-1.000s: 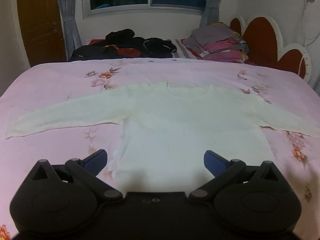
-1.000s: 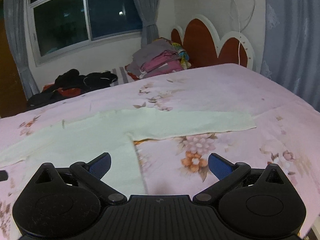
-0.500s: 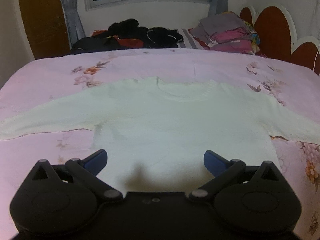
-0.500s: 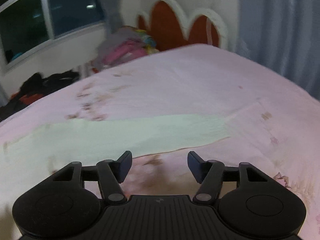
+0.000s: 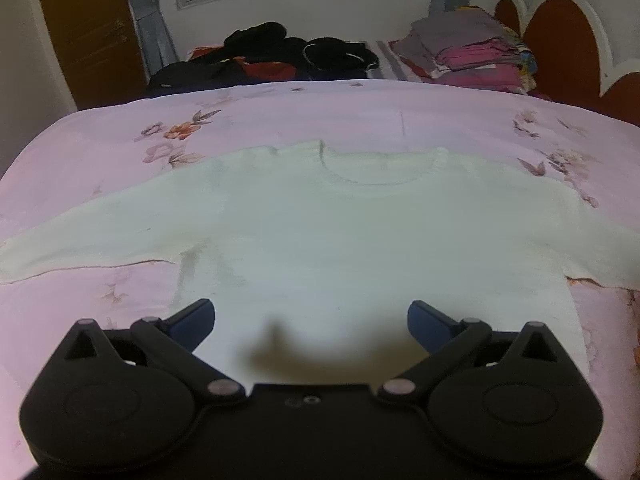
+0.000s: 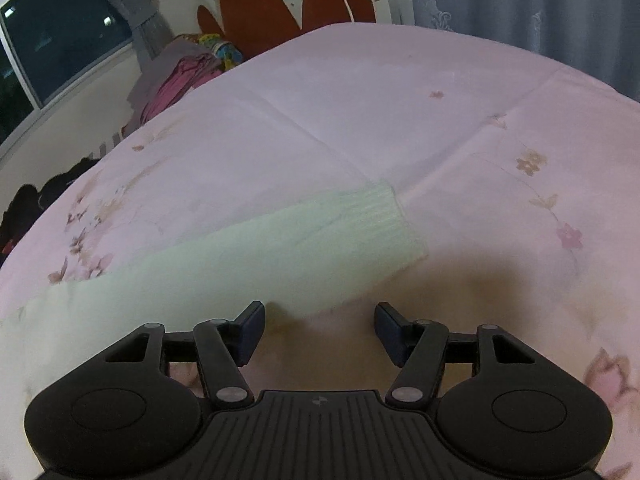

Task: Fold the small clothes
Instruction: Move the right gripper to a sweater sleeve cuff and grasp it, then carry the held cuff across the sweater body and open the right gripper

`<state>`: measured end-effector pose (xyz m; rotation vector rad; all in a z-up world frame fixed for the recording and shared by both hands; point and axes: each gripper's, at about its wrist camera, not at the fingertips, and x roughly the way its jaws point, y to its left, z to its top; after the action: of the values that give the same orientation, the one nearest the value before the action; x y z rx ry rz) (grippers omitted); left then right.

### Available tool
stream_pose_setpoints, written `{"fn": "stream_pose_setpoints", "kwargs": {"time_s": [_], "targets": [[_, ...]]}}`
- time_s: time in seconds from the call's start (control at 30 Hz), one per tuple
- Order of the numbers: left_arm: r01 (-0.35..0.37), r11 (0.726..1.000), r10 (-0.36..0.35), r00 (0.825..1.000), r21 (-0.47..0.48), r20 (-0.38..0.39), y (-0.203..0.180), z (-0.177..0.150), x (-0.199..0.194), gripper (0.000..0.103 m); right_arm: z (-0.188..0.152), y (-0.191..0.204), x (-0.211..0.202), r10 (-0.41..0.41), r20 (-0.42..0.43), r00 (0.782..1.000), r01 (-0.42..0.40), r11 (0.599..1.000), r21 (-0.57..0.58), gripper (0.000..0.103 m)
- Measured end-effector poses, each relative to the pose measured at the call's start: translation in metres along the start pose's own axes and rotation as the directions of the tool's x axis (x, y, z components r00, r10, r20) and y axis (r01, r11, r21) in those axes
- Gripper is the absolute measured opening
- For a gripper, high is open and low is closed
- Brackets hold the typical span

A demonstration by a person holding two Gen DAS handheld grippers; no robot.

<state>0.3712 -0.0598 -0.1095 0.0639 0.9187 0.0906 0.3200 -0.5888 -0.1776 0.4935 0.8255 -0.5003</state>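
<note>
So the cream sweater (image 5: 340, 248) is laid out flat on the pink floral bedspread (image 5: 360, 120), neck toward the far side and sleeves spread left and right. The left gripper (image 5: 311, 322) hangs wide open over its near hem, gripping nothing. The right gripper (image 6: 320, 334) has just been closing to about halfway, nothing between the jaws, right by the near edge of the sleeve (image 6: 280, 248) close to the ribbed cuff (image 6: 384, 220).

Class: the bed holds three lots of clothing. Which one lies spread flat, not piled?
The white sweater, laid flat mid-bed with sleeves out. The dark clothes are heaped, and the pink and grey clothes are stacked folded.
</note>
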Motion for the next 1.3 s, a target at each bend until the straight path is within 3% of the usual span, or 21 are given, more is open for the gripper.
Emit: {"fn": "stream_pose_setpoints", "kwargs": {"time_s": [0.07, 0.23, 0.5, 0.8, 0.93, 1.1, 1.3], "targets": [[-0.007, 1.0, 0.007, 1.0, -0.002, -0.004, 0.002, 0.001, 0.001, 0.103, 0.004, -0.001, 0.004, -0.004, 0.008, 1.0, 0.004, 1.0, 0.005, 0.032], [0.008, 1.0, -0.008, 1.0, -0.024, -0.019, 0.006, 0.004, 0.006, 0.103, 0.009, 0.0, 0.009, 0.005, 0.033, 0.999, -0.005, 1.0, 0.003, 0.006], [0.053, 0.992, -0.055, 0.998, -0.11, -0.016, 0.024, 0.01, 0.008, 0.103, 0.013, 0.038, -0.021, 0.085, 0.142, 0.986, -0.073, 0.994, -0.084, 0.005], [0.049, 0.99, -0.039, 0.997, -0.135, 0.07, 0.063, 0.009, -0.006, 0.103, -0.006, 0.164, -0.066, 0.308, 0.184, 0.933, -0.253, 0.929, -0.27, 0.005], [0.037, 0.987, -0.024, 0.996, -0.154, 0.091, 0.094, 0.008, -0.008, 0.103, -0.037, 0.237, -0.081, 0.416, 0.137, 0.899, -0.351, 0.871, -0.343, 0.005], [0.022, 0.981, -0.004, 0.996, -0.191, 0.09, 0.134, 0.004, -0.006, 0.103, -0.093, 0.324, -0.082, 0.519, 0.011, 0.855, -0.473, 0.788, -0.393, 0.005], [0.013, 0.976, 0.007, 0.996, -0.217, 0.091, 0.168, 0.002, 0.0, 0.103, -0.169, 0.39, -0.067, 0.534, -0.161, 0.83, -0.546, 0.72, -0.429, 0.005]]}}
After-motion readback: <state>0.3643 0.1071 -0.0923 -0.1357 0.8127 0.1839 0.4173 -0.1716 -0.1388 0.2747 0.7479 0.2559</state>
